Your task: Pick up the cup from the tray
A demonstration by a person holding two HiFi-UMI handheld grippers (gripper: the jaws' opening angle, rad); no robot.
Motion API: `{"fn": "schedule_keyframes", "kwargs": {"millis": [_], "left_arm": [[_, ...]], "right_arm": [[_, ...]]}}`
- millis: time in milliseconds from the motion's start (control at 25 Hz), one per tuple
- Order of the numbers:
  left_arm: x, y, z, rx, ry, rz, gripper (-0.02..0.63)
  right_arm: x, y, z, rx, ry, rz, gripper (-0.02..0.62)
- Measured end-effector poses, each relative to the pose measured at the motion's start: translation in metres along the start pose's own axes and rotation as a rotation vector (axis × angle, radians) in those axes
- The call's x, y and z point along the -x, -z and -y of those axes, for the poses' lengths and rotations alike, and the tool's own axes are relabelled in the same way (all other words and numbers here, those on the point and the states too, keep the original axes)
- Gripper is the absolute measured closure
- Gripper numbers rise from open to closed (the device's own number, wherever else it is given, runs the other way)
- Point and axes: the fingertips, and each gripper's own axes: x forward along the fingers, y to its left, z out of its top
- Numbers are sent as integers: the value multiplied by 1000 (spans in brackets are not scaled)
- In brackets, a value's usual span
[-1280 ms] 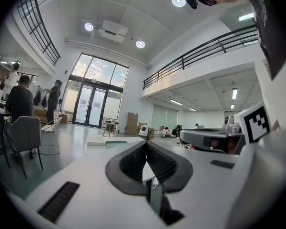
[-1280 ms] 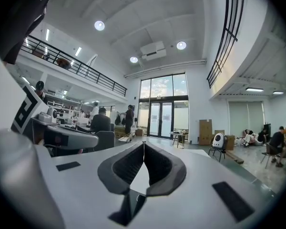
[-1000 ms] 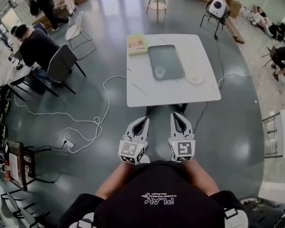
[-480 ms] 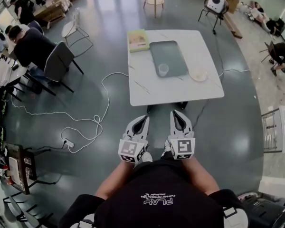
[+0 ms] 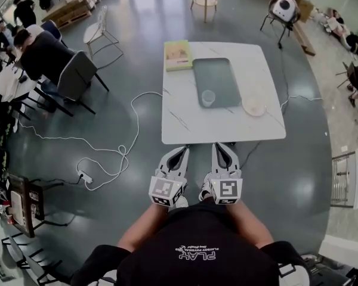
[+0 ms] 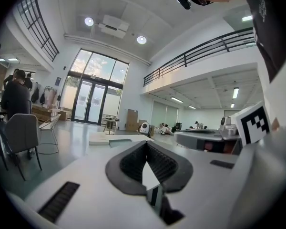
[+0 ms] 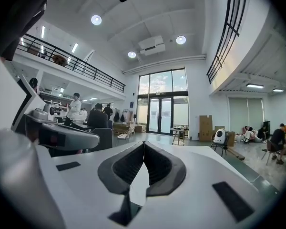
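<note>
While both grippers hang low in front of the person, short of the near edge of the tabletop [image 5: 185,118], the head view shows the left gripper [image 5: 182,151] and right gripper [image 5: 219,147] side by side over the grey floor [image 5: 137,40], noses pointing toward the far side. On the white tabletop a grey tray [image 5: 218,73] lies lengthwise, and the clear cup [image 5: 208,98] stands upright on the tray's near left part, well apart from both grippers. A pale plate [image 5: 253,106] sits just right of the tray's near corner, and a yellow-green book [image 5: 178,55] lies at the far left corner, beside the tray. A grey chair [image 5: 77,76] stands off to the left.

From the left gripper view, the dark-padded jaws are closed, tips meeting, with nothing between them; beyond them the near edge of the tabletop shows low and flat, with glass doors [image 6: 88,101] far behind.

From the right gripper view, the jaws likewise meet at their tips around nothing, and they point across the hall toward the glass doors.
</note>
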Motion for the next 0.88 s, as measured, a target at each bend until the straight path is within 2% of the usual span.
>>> {"fn": "schedule_keyframes", "kwargs": {"millis": [200, 520, 880], "left_arm": [[-31, -6, -8, -24, -39, -9, 598], [-74, -4, -25, -16, -130, -36, 598], [-121, -8, -10, -10, -159, -59, 598]], "right_arm": [[-23, 2, 29, -4, -30, 5, 586], [-57, 6, 61, 0, -103, 6, 586], [-84, 10, 87, -27, -177, -1, 586]]}}
